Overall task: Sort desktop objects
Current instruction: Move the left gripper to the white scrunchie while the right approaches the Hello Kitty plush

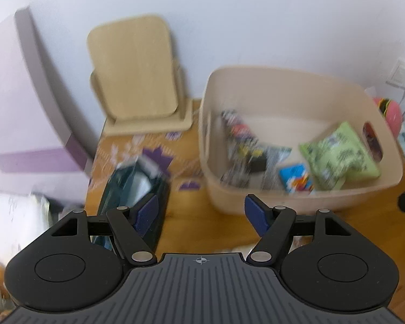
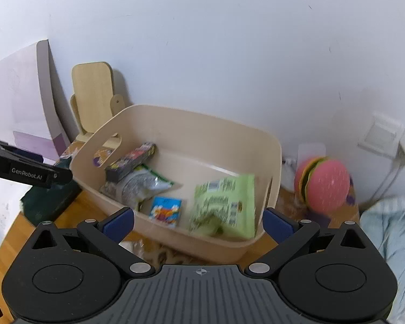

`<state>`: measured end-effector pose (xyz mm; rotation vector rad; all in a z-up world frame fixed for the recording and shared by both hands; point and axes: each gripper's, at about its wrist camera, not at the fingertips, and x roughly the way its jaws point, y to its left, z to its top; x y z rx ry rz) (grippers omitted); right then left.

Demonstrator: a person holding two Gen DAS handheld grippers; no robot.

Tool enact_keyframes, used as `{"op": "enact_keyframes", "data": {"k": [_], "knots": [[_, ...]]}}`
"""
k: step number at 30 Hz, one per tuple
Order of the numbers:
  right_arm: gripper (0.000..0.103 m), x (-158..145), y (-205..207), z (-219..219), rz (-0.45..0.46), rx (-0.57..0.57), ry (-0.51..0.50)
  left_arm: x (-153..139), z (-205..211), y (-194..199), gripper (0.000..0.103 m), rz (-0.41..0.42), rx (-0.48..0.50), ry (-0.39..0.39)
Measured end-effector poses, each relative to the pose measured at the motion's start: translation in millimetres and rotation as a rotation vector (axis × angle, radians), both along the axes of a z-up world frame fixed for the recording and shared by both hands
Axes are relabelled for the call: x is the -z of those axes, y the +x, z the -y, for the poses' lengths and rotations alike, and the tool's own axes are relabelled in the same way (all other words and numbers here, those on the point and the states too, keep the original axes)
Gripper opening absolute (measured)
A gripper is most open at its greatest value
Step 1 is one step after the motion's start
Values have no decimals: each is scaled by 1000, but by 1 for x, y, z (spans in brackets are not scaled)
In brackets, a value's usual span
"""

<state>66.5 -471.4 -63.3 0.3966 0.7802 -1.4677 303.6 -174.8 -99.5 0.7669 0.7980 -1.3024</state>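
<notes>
A: Beige bin [image 2: 175, 132] on wooden desk [image 1: 202, 232], by the wall?
B: Contents: green snack bag [image 2: 226, 202], blue card pack [image 2: 166, 210], dark box [image 2: 132, 162], clear packet [image 2: 145, 186].
A: Outside it?
B: Dark green pouch [image 1: 137, 189] left; burger toy [image 2: 324, 186] right.
A: Claws?
B: Left gripper [image 1: 201, 213], right gripper [image 2: 198, 222]: both spread, nothing between.

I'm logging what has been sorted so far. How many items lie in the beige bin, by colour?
In the beige bin:
Green packet: 1
Blue packet: 1
Silvery bag: 1
Dark long box: 1
Total: 4 that I can tell apart; the pictures are blurred, so there may be more.
</notes>
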Motion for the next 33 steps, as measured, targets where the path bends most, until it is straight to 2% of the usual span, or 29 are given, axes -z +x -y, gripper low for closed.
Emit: {"op": "enact_keyframes", "data": {"k": [7,15,33], "knots": [[103,31,-1,-23,43,58,71,30,-34,14,72,1,21,85],[103,73,-4,-36,78,137,156,66,-61,11,72,22,86,165],[103,130,7,-28,92,217,309,106,-54,4,72,-31,170,248]]}}
